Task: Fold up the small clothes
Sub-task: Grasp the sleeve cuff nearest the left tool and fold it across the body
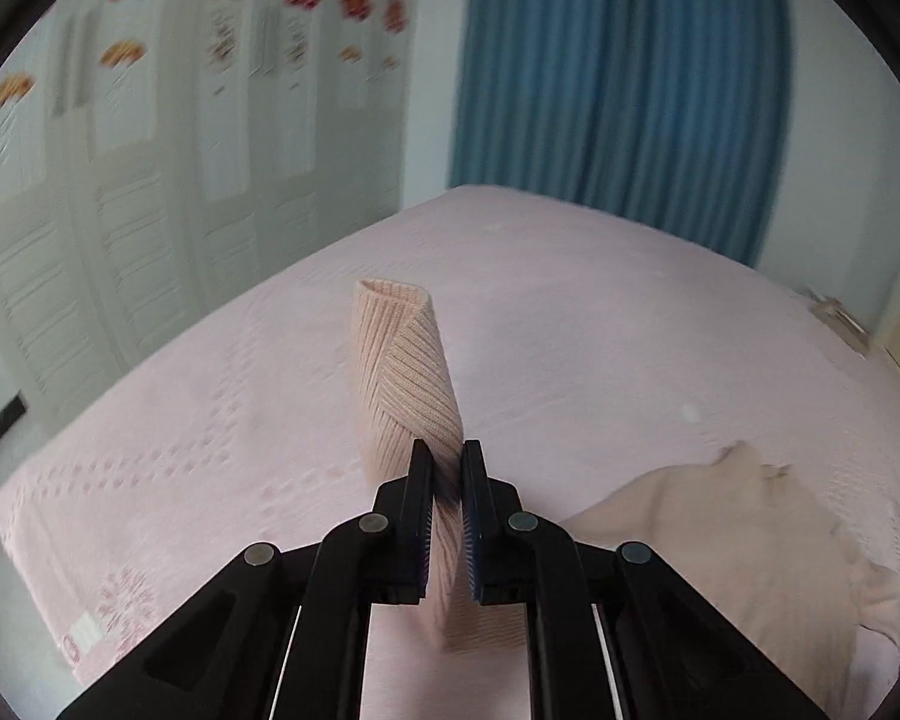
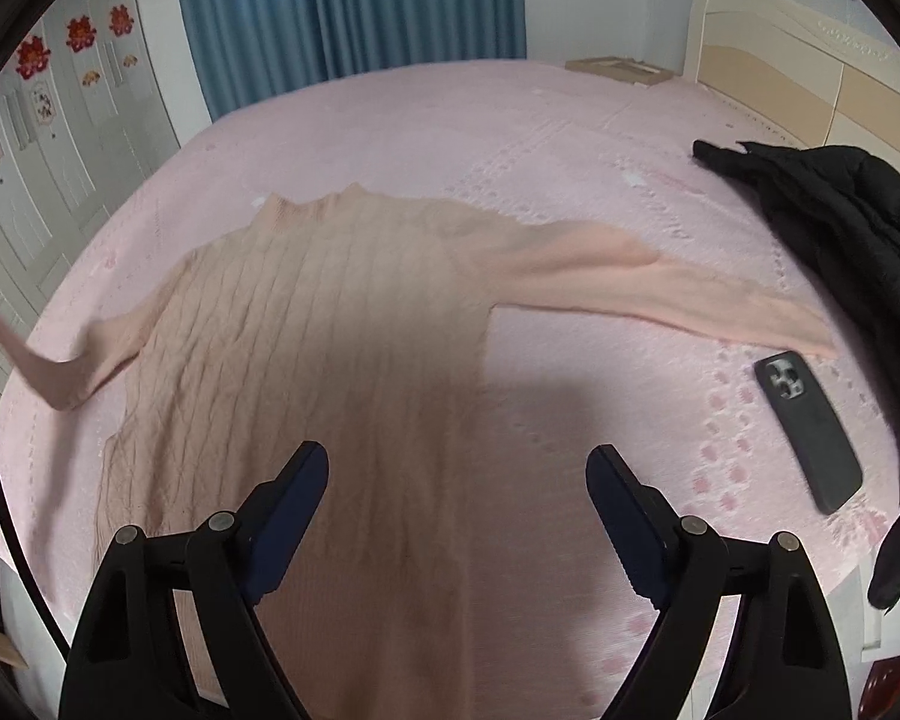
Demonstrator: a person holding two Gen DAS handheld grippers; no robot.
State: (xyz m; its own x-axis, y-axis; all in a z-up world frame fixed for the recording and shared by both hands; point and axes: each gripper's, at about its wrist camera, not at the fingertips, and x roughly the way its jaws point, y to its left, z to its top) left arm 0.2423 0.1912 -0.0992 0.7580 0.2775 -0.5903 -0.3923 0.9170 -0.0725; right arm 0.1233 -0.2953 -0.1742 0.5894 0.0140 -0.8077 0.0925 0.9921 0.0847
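Note:
A peach cable-knit sweater (image 2: 330,324) lies spread flat on the pink bed (image 2: 450,120), collar towards the far side. Its right sleeve (image 2: 660,282) stretches out flat to the right. My left gripper (image 1: 447,462) is shut on the ribbed cuff of the left sleeve (image 1: 402,360) and holds it lifted above the bed; the sleeve (image 2: 60,366) rises towards the left edge in the right wrist view. Part of the sweater body (image 1: 720,540) shows at the lower right of the left wrist view. My right gripper (image 2: 456,468) is open and empty, above the sweater's lower hem.
A dark phone (image 2: 810,426) lies on the bed to the right, next to a black jacket (image 2: 858,252). A headboard (image 2: 810,72) stands at the far right. A white wardrobe (image 1: 150,180) and a blue curtain (image 1: 618,78) are beyond the bed.

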